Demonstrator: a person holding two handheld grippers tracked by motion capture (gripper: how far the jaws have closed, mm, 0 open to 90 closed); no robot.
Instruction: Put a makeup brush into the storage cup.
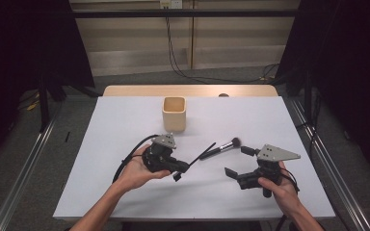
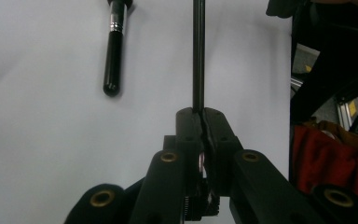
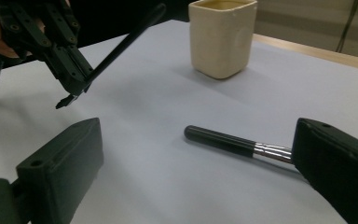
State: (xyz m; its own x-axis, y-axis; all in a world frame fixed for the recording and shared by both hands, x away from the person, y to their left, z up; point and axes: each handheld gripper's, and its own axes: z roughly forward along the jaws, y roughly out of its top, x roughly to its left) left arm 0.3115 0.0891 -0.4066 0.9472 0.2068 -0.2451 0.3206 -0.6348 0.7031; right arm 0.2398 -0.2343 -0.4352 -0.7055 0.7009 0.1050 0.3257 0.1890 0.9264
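Observation:
My left gripper (image 1: 183, 167) is shut on a thin black stick (image 1: 203, 153), which points up and to the right above the table. In the left gripper view the jaws (image 2: 200, 116) pinch the stick (image 2: 198, 56) near its lower end. A black makeup brush (image 1: 221, 147) with a silver ferrule lies flat on the white table, just right of the stick's tip. My right gripper (image 1: 240, 161) stands open near the brush; in the right gripper view its jaws (image 3: 193, 154) sit on either side of the brush handle (image 3: 219, 140) without touching it. Farther off there, the left gripper (image 3: 63, 56) holds the stick (image 3: 121, 46).
A cream square cup (image 1: 174, 114) stands upright behind the grippers at the table's middle, also seen in the right gripper view (image 3: 221, 37). The white table top (image 1: 125, 120) ends at a wooden strip (image 1: 188, 90) at the back. Dark curtains and cables lie beyond.

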